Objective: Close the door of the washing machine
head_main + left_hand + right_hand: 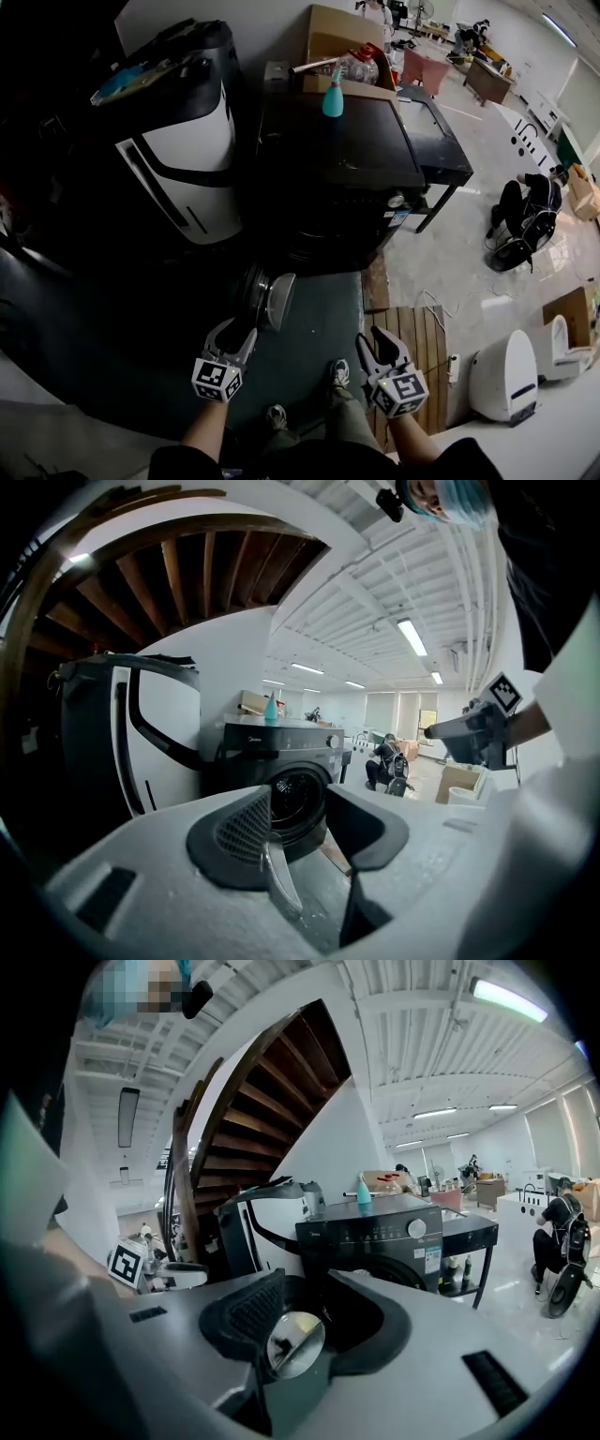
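A black front-loading washing machine (328, 178) stands ahead of me in the head view, its round door (272, 298) swung out toward me on the left side. My left gripper (237, 330) hangs just short of the door's lower edge, jaws open and empty. My right gripper (372, 336) is to the right of the door, also open and empty. In the left gripper view the door's edge (279, 878) shows through the gap of the left gripper (298, 803), with the drum opening (298, 797) behind. The right gripper (309, 1288) frames the door's glass (295, 1342).
A white-and-black appliance (183, 141) stands left of the machine, with a teal bottle (333, 98) and a cardboard box (342, 37) on top and behind. A black table (441, 141) is to the right. A wooden pallet (412, 337) lies by my feet (339, 375). A person (525, 211) sits on the floor.
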The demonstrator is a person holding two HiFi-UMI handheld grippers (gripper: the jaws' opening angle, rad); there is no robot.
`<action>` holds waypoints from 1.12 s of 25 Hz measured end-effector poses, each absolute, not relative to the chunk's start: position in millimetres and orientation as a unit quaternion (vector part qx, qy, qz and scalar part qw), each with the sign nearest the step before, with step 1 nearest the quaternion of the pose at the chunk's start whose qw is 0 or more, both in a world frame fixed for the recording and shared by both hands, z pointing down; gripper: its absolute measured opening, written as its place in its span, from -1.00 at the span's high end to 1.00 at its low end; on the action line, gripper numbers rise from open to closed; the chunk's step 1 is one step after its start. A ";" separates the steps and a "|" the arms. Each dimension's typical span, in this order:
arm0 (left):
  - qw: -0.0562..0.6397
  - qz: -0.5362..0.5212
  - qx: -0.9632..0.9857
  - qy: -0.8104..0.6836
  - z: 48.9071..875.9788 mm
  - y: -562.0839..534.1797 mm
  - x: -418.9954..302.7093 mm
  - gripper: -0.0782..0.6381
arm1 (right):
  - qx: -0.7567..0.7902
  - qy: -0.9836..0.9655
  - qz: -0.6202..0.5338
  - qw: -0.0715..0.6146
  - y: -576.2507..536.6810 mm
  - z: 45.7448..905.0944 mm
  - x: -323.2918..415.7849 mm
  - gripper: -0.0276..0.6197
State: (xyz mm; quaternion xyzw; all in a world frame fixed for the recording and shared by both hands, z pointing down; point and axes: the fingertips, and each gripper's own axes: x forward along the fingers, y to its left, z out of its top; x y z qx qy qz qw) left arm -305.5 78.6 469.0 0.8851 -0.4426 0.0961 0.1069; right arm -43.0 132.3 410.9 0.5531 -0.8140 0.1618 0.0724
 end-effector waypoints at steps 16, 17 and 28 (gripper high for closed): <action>0.206 0.175 0.813 -0.516 609.5 8.5 -346.5 -0.05 | 0.490 -0.842 0.194 0.119 60.9 489.1 -36.8 0.49; 0.215 0.179 0.808 -0.518 615.8 6.6 -348.2 -0.07 | 0.486 -0.843 0.197 0.121 58.9 492.4 -36.8 0.49; 0.262 0.196 0.790 -0.518 646.4 0.8 -342.9 -0.12 | 0.491 -0.836 0.214 0.117 42.9 510.8 -19.8 0.47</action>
